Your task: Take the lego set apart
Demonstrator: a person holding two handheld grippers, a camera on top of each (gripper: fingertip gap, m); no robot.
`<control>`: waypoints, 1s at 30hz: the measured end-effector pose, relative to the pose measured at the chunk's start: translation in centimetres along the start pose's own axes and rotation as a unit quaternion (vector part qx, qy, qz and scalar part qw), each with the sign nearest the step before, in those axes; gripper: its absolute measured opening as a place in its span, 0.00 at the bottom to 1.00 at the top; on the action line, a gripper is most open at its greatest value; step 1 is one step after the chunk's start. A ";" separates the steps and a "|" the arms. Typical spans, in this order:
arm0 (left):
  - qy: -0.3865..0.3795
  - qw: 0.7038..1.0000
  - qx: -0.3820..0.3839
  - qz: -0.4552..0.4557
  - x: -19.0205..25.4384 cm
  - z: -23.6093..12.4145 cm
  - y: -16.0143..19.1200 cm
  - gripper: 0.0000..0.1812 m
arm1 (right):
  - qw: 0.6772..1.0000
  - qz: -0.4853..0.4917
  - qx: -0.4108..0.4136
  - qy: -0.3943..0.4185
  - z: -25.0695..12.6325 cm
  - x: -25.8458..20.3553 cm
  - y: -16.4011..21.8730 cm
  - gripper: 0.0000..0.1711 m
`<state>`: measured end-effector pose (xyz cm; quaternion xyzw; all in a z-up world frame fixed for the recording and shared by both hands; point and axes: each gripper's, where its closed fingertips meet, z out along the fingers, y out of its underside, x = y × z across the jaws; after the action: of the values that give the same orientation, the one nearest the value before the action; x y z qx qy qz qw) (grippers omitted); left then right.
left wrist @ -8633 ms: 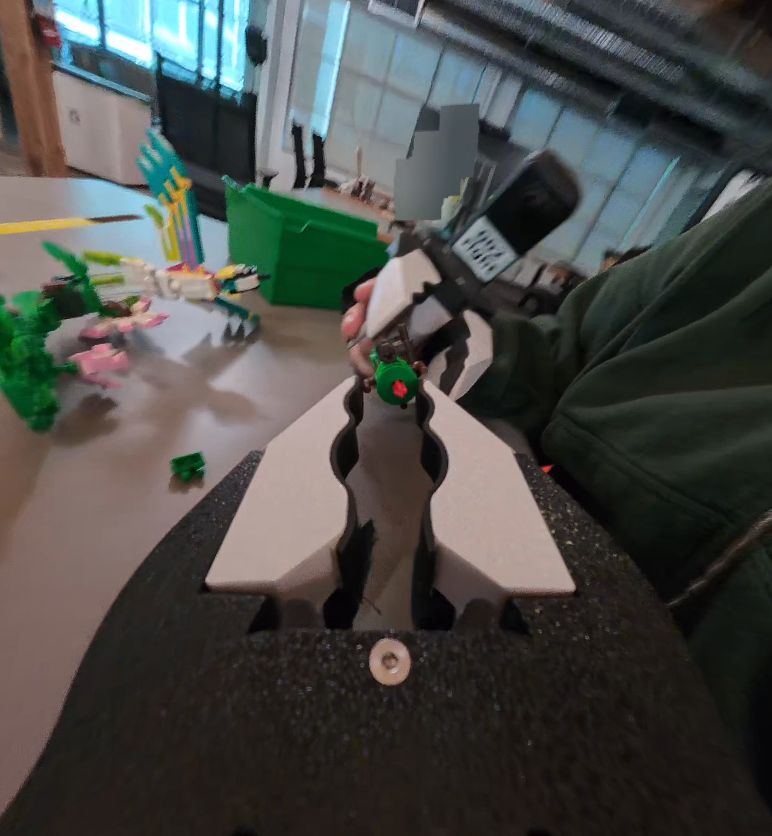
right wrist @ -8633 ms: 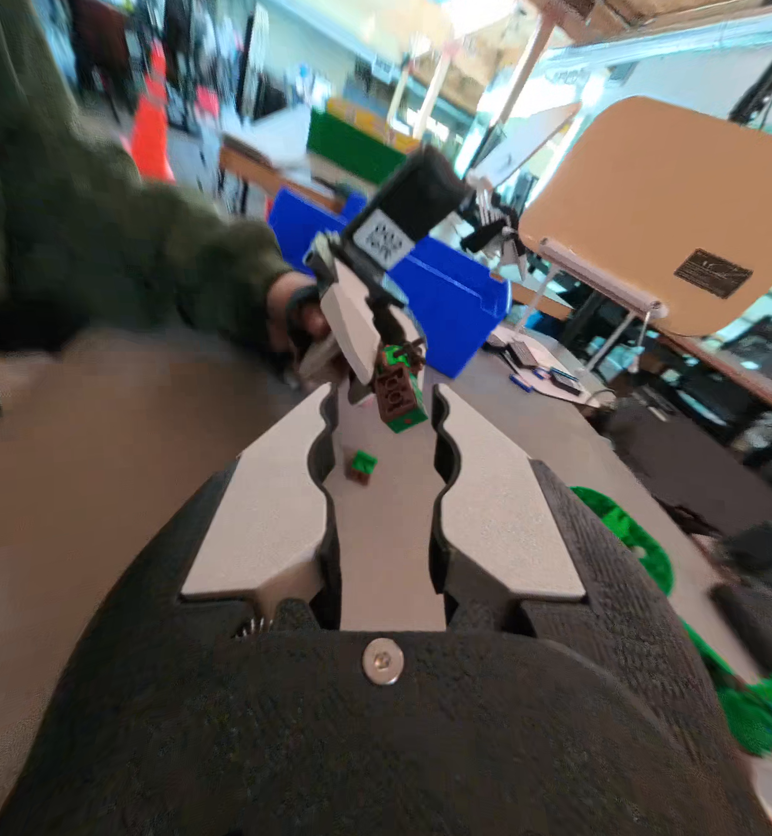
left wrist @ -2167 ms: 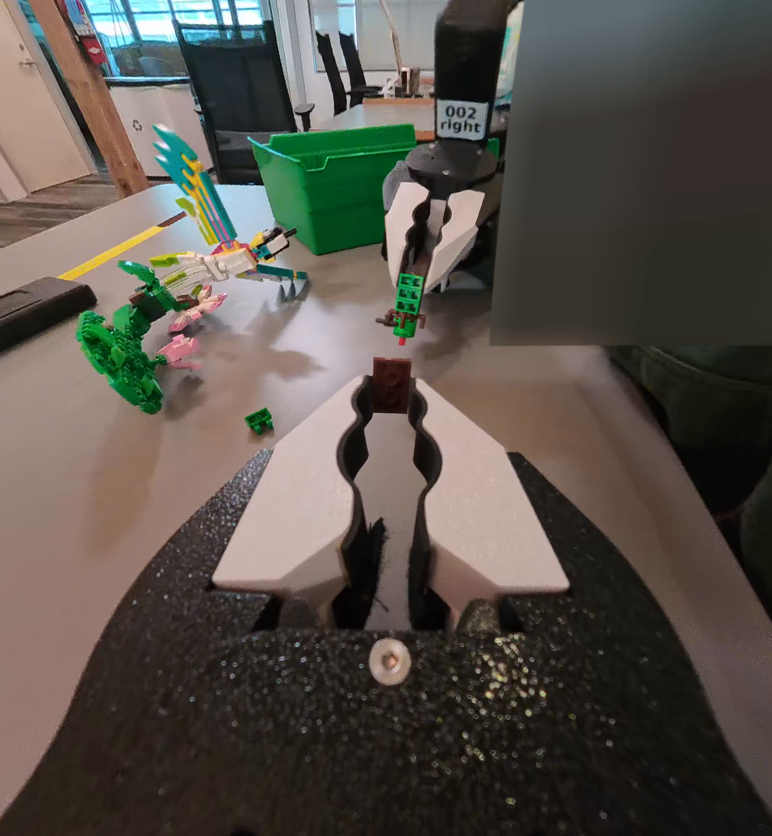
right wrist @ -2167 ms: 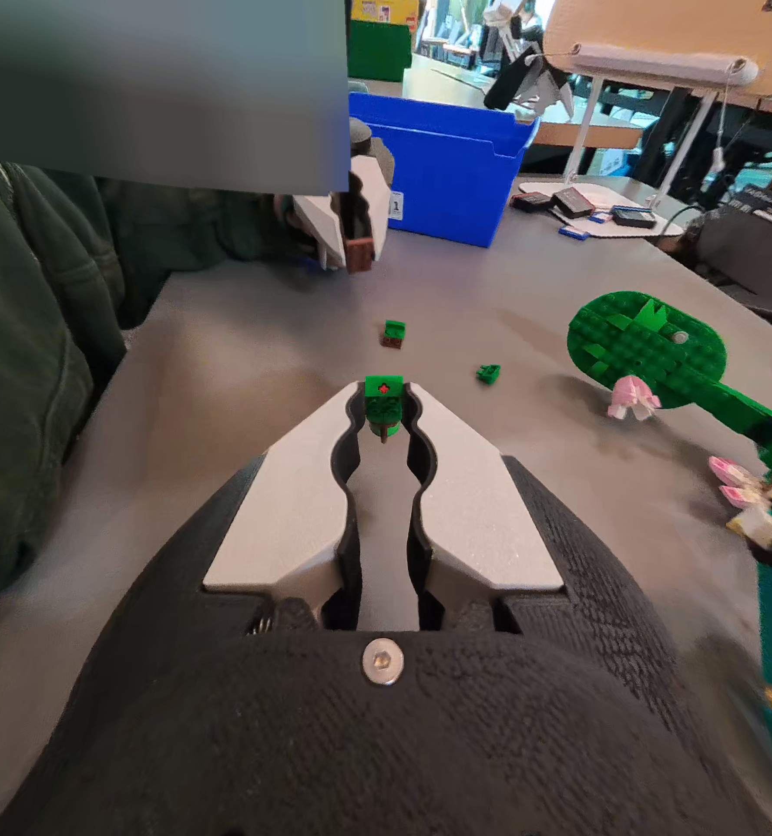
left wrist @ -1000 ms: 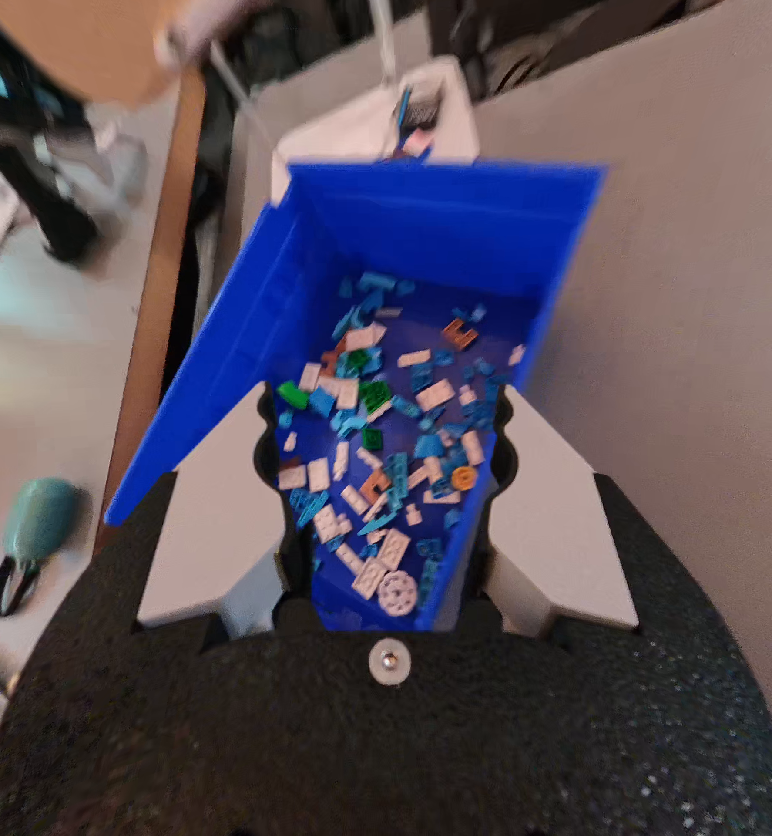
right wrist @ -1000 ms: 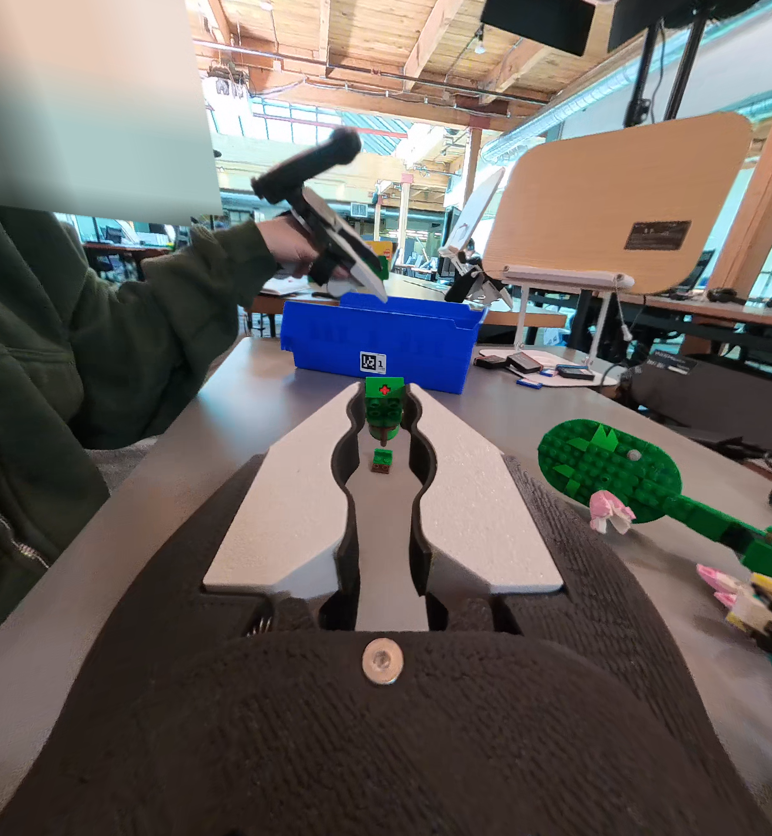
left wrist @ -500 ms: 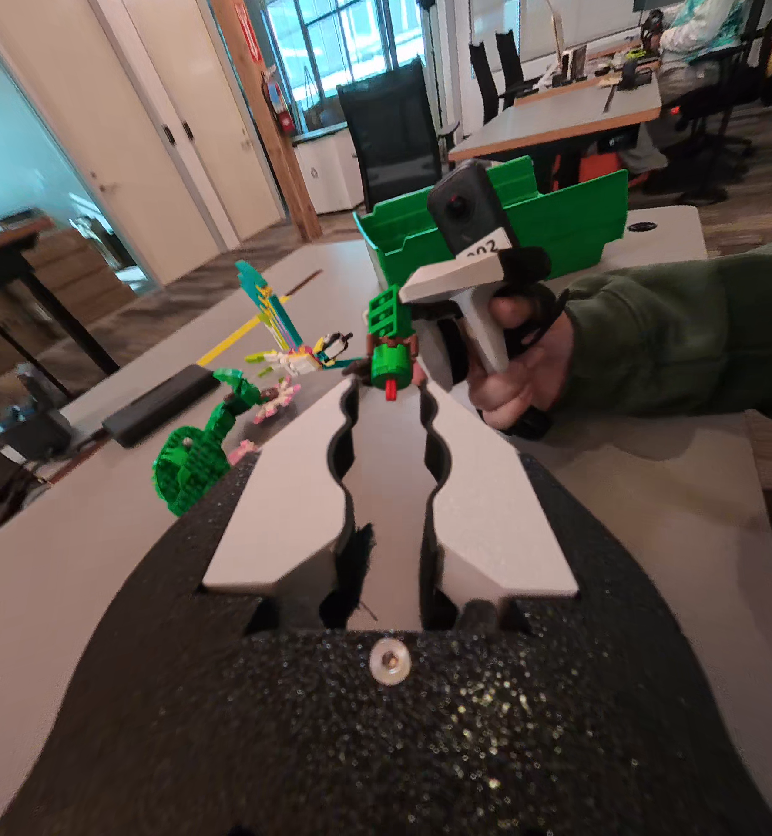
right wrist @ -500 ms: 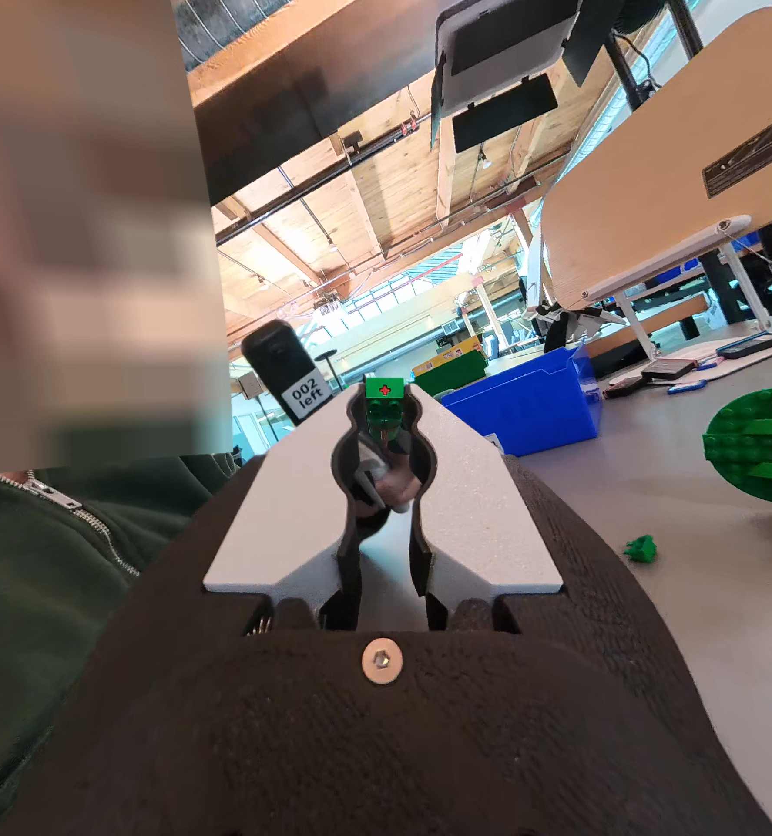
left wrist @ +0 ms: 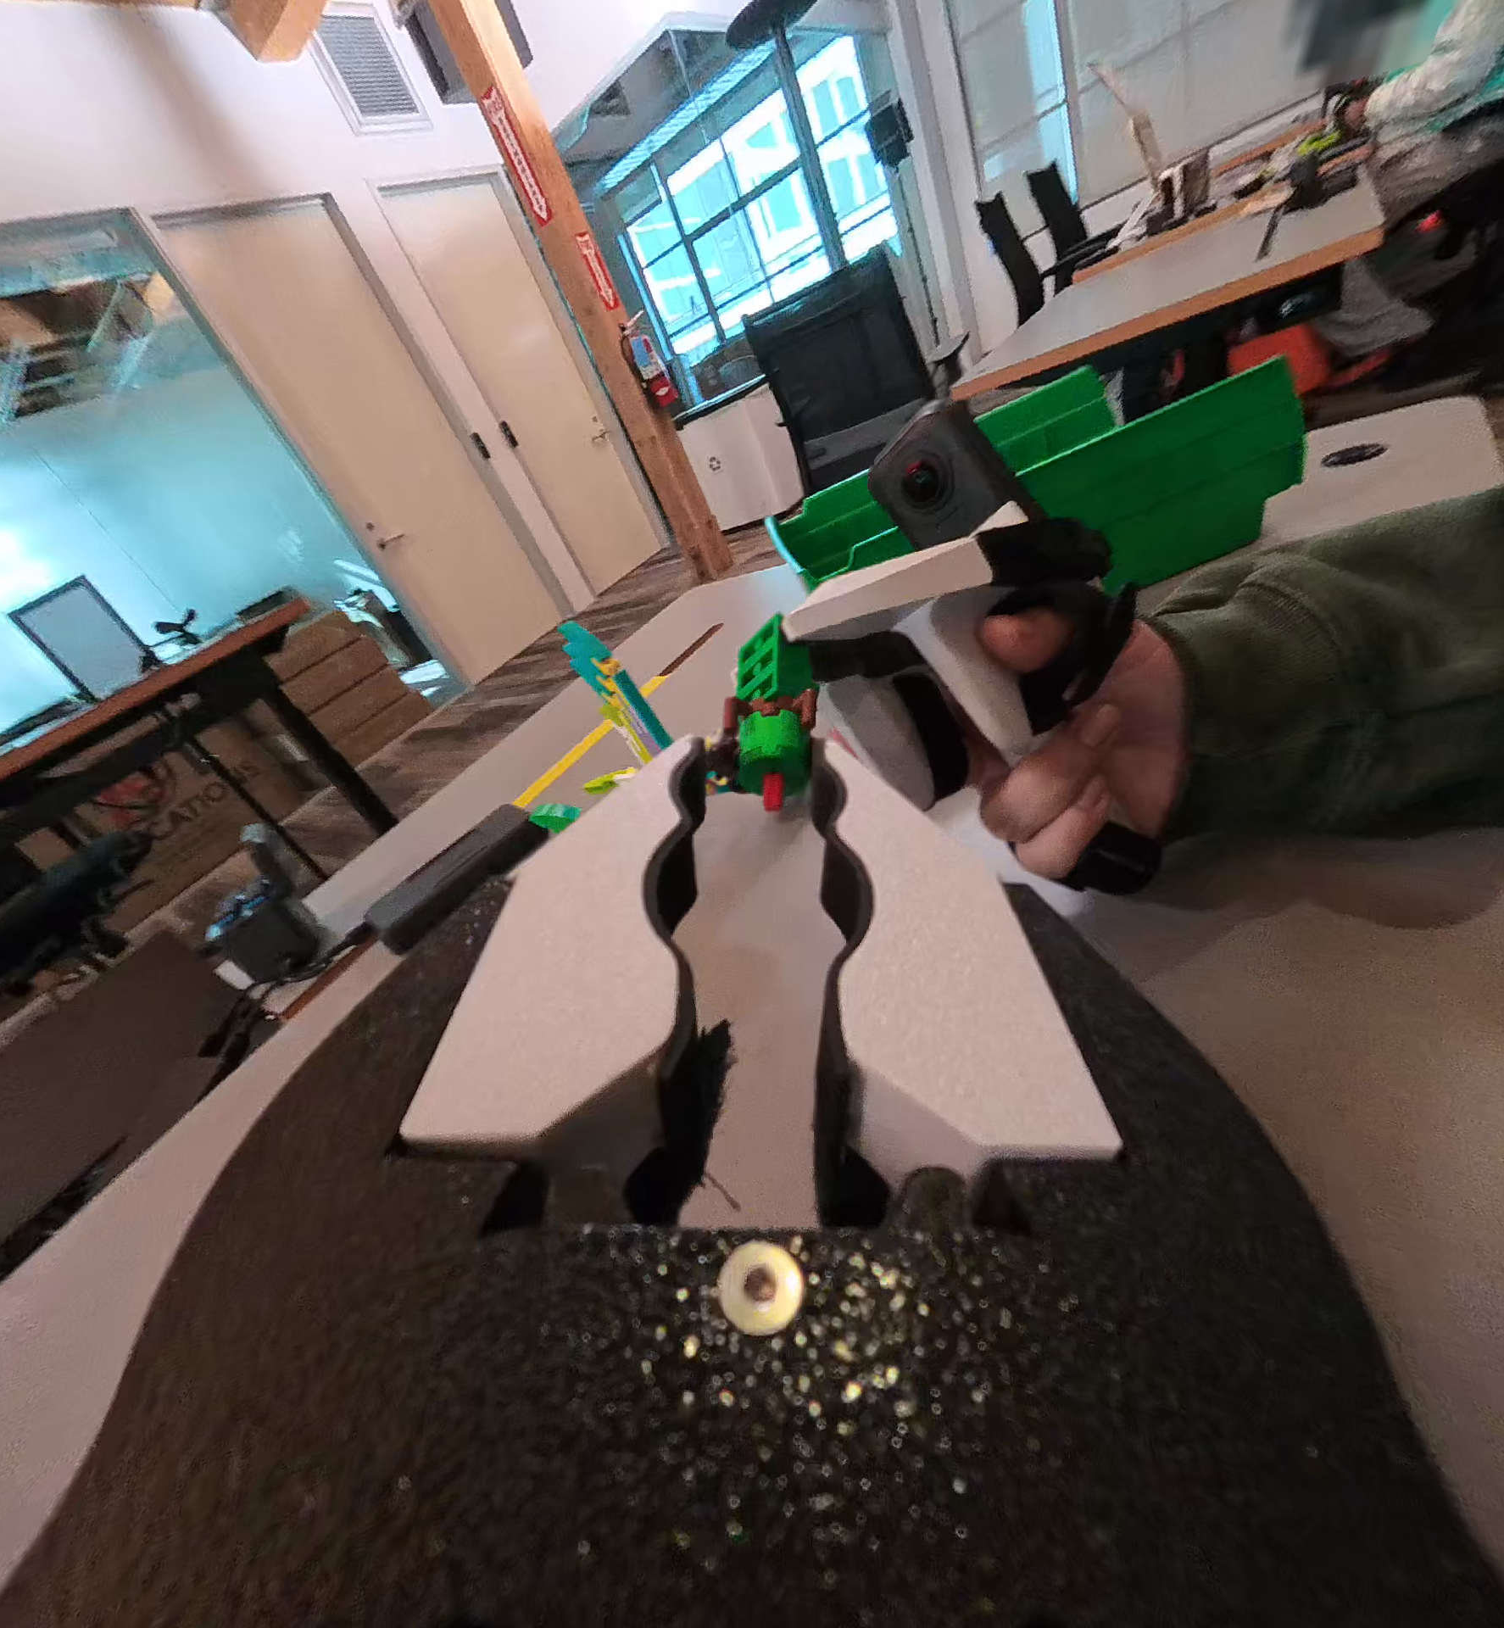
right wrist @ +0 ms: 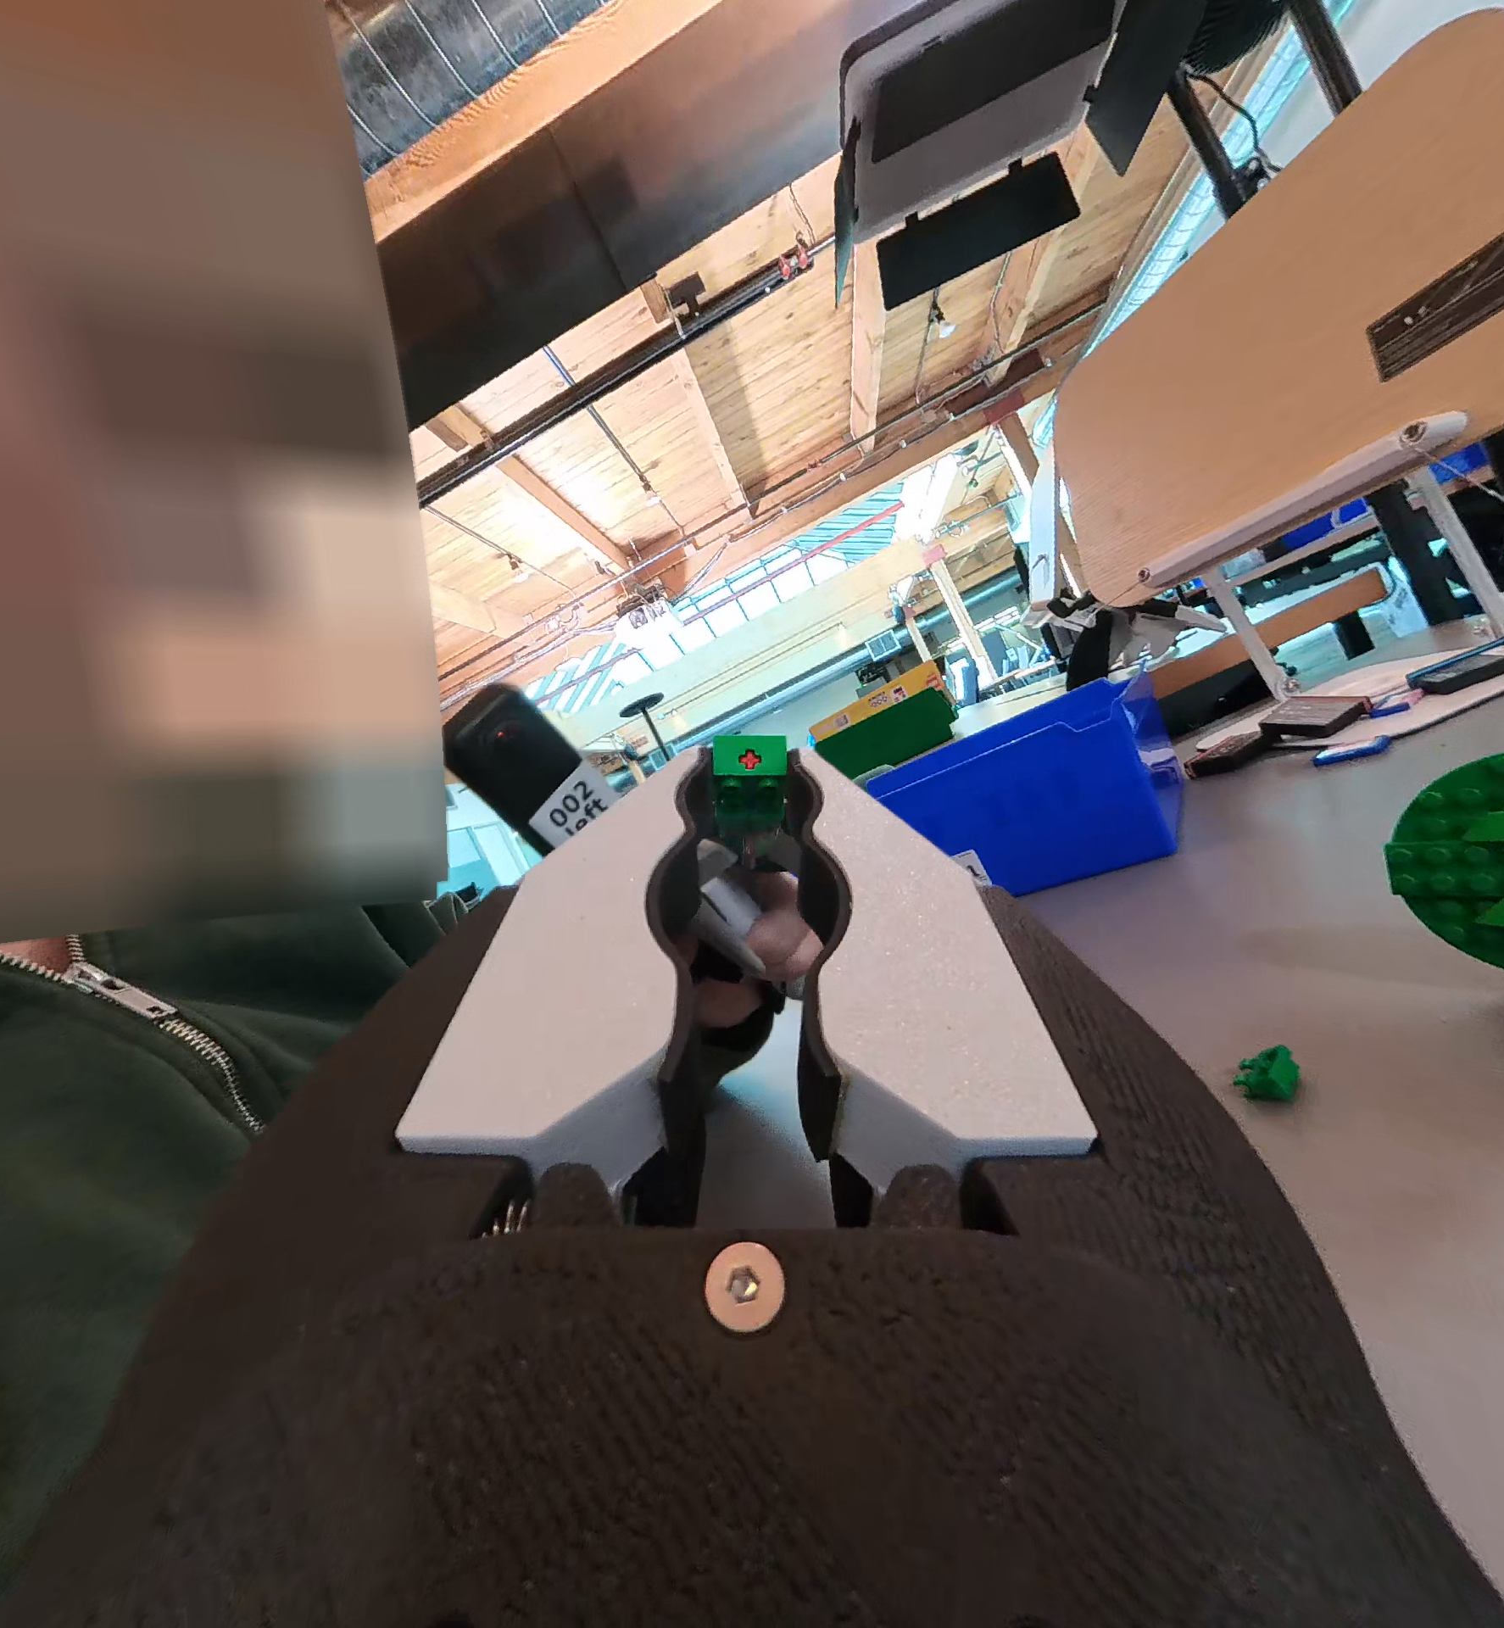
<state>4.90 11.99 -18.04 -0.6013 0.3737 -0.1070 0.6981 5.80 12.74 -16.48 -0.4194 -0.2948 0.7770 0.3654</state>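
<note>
1. Pinching from the right, the right tool holds a small green lego piece just past the left tool tips, whose fingers stand narrowly parted around its lower end; contact is unclear.
2. Facing back, the right tool grips that piece at its tips; a blue bin and green plate sit right on the tabletop.
</note>
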 end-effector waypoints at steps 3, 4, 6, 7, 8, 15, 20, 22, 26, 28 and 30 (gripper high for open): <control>-0.023 0.998 -0.003 0.052 0.0 0.0 0.0 0.10 | 1.000 0.004 0.002 0.004 0.0 0.2 0.0 0.08; -0.037 0.996 0.001 0.079 -0.1 -0.1 -0.1 0.09 | 1.000 0.006 0.002 0.004 0.0 0.2 0.0 0.08; -0.065 0.989 0.005 0.130 -0.2 -0.2 -0.3 0.08 | 1.000 0.010 0.006 0.006 0.0 0.2 -0.1 0.08; -0.073 0.987 0.006 0.143 -0.2 -0.3 -0.4 0.08 | 1.000 0.013 0.009 0.006 0.1 0.3 -0.1 0.08; -0.077 0.986 0.006 0.149 -0.2 -0.3 -0.4 0.08 | 1.000 0.018 0.010 0.007 0.1 0.3 -0.1 0.08; -0.084 0.976 0.008 0.201 0.0 -0.3 -0.3 0.08 | 0.997 0.071 0.020 0.009 0.0 0.9 -0.2 0.08; -0.093 0.973 -0.016 0.210 -0.6 -0.3 0.4 0.07 | 0.995 0.090 0.014 0.033 0.1 1.7 0.2 0.16; -0.092 0.974 -0.023 0.204 -0.7 -0.1 0.7 0.07 | 0.995 0.099 0.001 0.032 0.5 1.7 0.9 0.17; -0.079 0.978 -0.024 0.189 -0.5 0.3 0.8 0.07 | 0.994 0.102 0.007 0.044 0.7 1.8 1.1 0.08; -0.074 0.981 -0.027 0.179 -0.6 0.2 1.0 0.06 | 0.994 0.091 0.005 0.054 0.6 1.9 1.0 0.08; -0.072 0.982 -0.031 0.172 -0.5 0.0 1.2 0.06 | 0.991 0.115 0.016 0.060 0.5 2.2 1.1 0.08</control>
<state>4.16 12.63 -18.94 -0.5551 0.4236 0.0695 0.7124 4.20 13.88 -18.04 -0.4902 -0.2096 0.7921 0.2973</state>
